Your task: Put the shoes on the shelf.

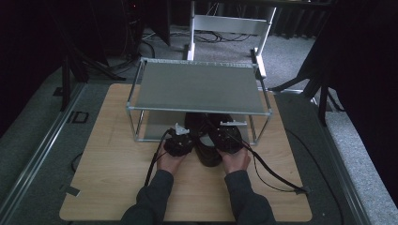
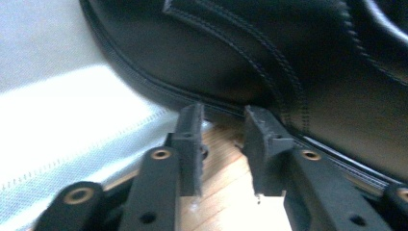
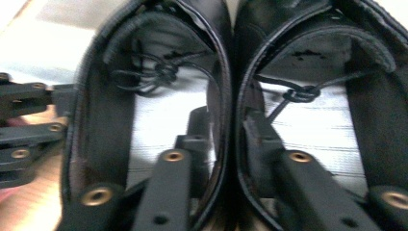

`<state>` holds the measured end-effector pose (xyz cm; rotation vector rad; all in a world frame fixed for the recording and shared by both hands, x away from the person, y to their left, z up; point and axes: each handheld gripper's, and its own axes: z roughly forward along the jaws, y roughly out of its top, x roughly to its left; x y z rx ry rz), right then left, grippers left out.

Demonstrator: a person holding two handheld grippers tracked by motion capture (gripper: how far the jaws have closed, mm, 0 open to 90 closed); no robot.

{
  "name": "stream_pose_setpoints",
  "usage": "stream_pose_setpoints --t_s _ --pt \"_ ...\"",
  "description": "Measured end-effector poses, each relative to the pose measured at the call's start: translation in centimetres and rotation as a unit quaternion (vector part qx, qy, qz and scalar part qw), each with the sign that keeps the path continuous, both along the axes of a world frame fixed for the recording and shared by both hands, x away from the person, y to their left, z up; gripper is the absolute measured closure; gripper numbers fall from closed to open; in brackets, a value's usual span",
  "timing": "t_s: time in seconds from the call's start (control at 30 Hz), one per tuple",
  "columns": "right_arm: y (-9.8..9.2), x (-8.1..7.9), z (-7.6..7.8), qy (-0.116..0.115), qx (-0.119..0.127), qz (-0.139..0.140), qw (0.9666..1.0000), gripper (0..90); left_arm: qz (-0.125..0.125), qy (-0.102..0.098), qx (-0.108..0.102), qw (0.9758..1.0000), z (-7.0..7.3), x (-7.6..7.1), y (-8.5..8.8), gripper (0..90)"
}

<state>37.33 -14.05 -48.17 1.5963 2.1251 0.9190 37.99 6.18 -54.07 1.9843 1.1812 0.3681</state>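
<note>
My right gripper (image 3: 226,139) straddles the touching inner walls of the pair of black leather lace-up shoes (image 1: 206,140), one jaw inside each; pads not visibly clamped. Left gripper (image 2: 223,144) is released, empty, at a shoe's outer sole. Shoes half under the grey metal two-tier rack (image 1: 197,86) on the wooden table (image 1: 112,173).

The high view looks forward and down from above the person's side onto the whole desk (image 1: 112,154), while each claw view sits very close, looking along its own jaws at the black shoes (image 1: 206,140), which all three views share.
</note>
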Motion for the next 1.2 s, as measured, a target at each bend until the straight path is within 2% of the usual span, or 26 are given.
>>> stream_pose_setpoints --t_s 0.07,0.13,0.27,0.3,0.37,0.43,0.53,0.6,0.67,0.73,0.77,0.8,0.9,1.03,1.07,1.1,1.2 --pt "-0.3 0.1 0.4 0.0 0.023 0.006 0.9997 56.1 0.0 0.0 -0.001 1.0 0.0 0.0 0.1 60.1" --pt "-0.6 0.1 0.7 0.0 0.037 0.007 0.9993 52.3 0.0 -0.002 -0.001 1.0 0.0 0.0 0.1 58.7" --pt "-0.8 -0.1 0.8 -0.008 0.039 0.008 0.9992 51.4 -0.001 0.0 -0.006 1.0 0.0 0.0 0.2 57.4" --pt "-1.3 -0.6 1.2 -0.031 0.07 -0.004 0.9971 52.6 0.0 0.0 -0.008 1.0 0.0 -0.1 0.2 56.7" --pt "-1.6 -0.8 2.0 -0.042 0.083 -0.001 0.9957 52.1 -0.001 0.0 -0.006 1.0 0.0 -0.1 0.2 56.3" --pt "-1.7 -0.9 2.4 -0.044 0.082 0.003 0.9956 51.5 0.0 0.0 -0.007 1.0 0.0 -0.2 0.2 55.7" --pt "-2.5 -1.6 3.4 -0.066 0.068 0.025 0.9952 50.6 -0.001 -0.002 -0.012 0.9999 0.1 -0.6 0.4 55.0" --pt "-2.8 -2.2 3.6 -0.079 0.044 0.043 0.9949 50.2 -0.001 -0.005 -0.013 0.9999 0.3 -0.9 0.6 54.6" --pt "-3.4 -2.8 3.6 -0.091 0.009 0.057 0.9942 49.2 -0.003 -0.009 -0.023 0.9997 0.5 -1.3 0.8 53.2" --pt "-4.0 -3.6 3.6 -0.113 -0.018 0.061 0.9916 46.8 -0.008 -0.015 -0.027 0.9995 0.9 -1.9 0.9 51.8" --pt "-4.4 -4.1 3.6 -0.126 -0.034 0.068 0.9891 45.9 -0.011 -0.016 -0.031 0.9993 1.0 -2.1 0.9 50.5" --pt "-4.7 -4.4 3.6 -0.133 -0.04 0.072 0.9878 45.4 -0.015 -0.019 -0.035 0.9991 1.2 -2.5 0.9 49.5" --pt "-6.0 -5.4 3.4 -0.145 -0.042 0.08 0.9852 42.9 -0.029 -0.03 -0.041 0.9983 1.7 -3.5 0.7 45.3" --pt "-7.3 -5.7 2.6 -0.135 -0.033 0.091 0.9862 39.1 -0.039 -0.037 -0.045 0.9976 2.1 -4.4 0.2 38.6" --pt "-7.6 -5.7 2.1 -0.131 -0.034 0.091 0.9867 38.6 -0.044 -0.04 -0.045 0.9972 2.3 -4.9 -0.3 38.6" --pt "-8.1 -5.5 1.0 -0.115 -0.031 0.096 0.9882 38.2 -0.049 -0.041 -0.048 0.9968 2.4 -5.1 -0.5 34.9" --pt "-8.6 -5.1 -0.6 -0.109 -0.022 0.104 0.9883 38.3 -0.054 -0.048 -0.048 0.9962 2.3 -5.6 -1.4 27.7"
